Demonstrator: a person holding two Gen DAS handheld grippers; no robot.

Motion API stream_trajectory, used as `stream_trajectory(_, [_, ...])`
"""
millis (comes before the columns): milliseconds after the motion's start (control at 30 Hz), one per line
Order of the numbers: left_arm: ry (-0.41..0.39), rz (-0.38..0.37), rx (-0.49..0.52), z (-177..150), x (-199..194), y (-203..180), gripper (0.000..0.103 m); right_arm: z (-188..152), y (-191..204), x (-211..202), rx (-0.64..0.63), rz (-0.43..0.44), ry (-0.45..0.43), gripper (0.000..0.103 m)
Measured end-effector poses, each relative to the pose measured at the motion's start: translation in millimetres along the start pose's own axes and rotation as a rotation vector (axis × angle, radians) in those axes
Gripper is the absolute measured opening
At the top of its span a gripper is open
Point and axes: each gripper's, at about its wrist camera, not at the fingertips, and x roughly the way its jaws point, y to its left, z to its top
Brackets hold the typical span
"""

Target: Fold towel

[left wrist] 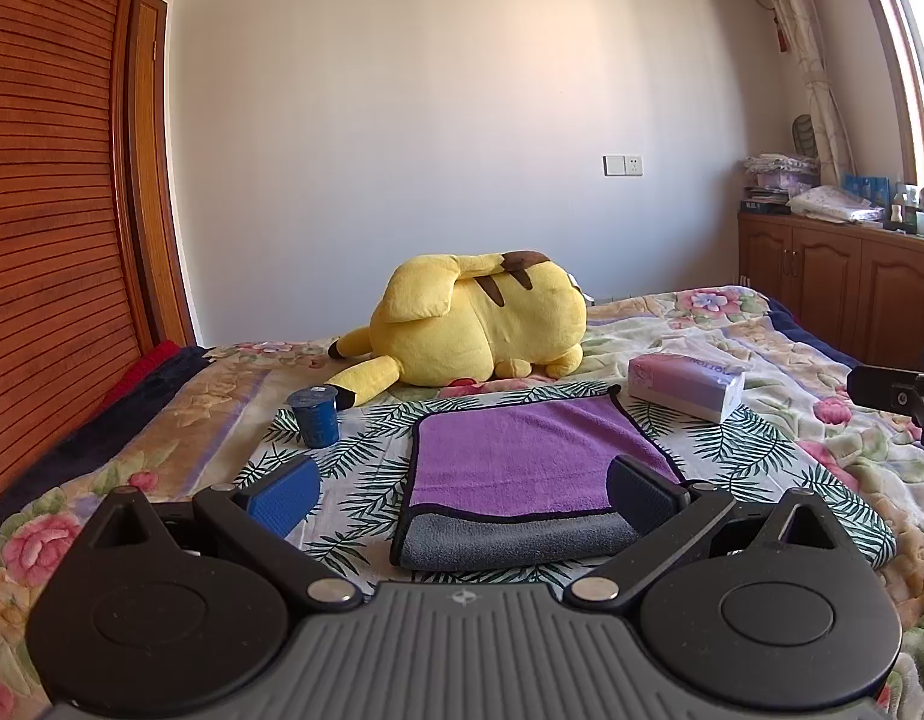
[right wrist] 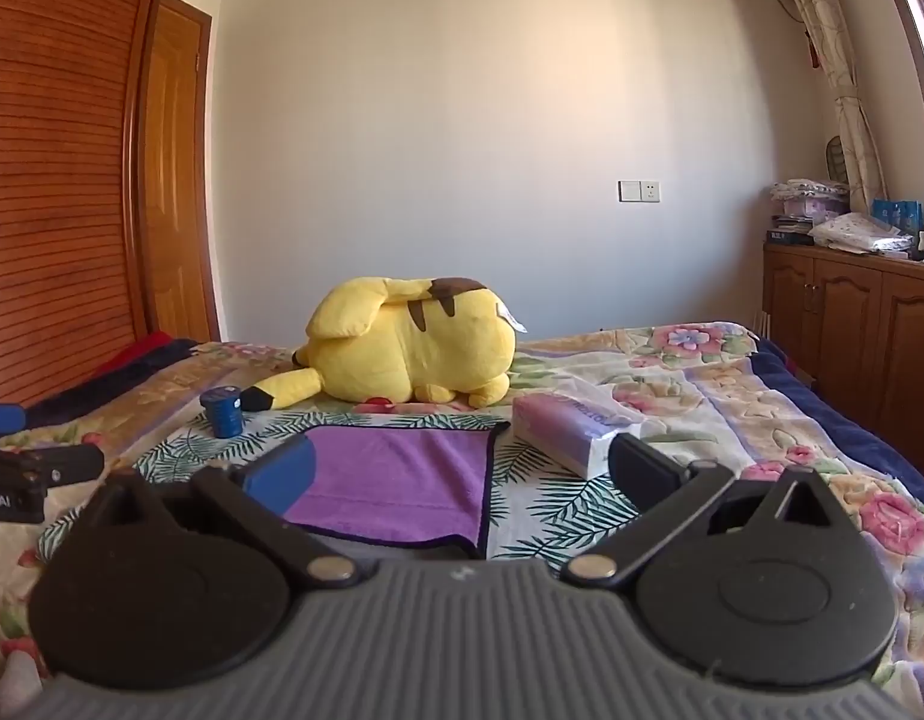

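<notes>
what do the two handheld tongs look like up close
Both the left tongs and the right tongs match: ribbed grey body, two round black discs, black linkage arms with silver pivot pins, one blue finger pad and one black.

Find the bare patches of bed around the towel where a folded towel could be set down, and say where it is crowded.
Free: the leaf-print cloth between cup and towel, and the floral quilt right of the tissue pack. Crowded: behind the towel, where the plush, cup and tissue pack sit close.
</notes>
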Motion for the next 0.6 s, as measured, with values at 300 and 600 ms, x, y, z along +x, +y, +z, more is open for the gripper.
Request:
stream_trajectory(300, [-0.001, 0.002, 0.004, 0.4, 0.2, 0.4, 0.087, -0.5, -2.9, 0.5, 0.003, -0.002, 0.001, 0.103])
stream_trajectory(600, [-0.002, 0.003, 0.005, -0.5, 0.5, -0.1, 0.087, -0.8, -2.5, 0.7, 0.003, -0.003, 0.001, 0.103])
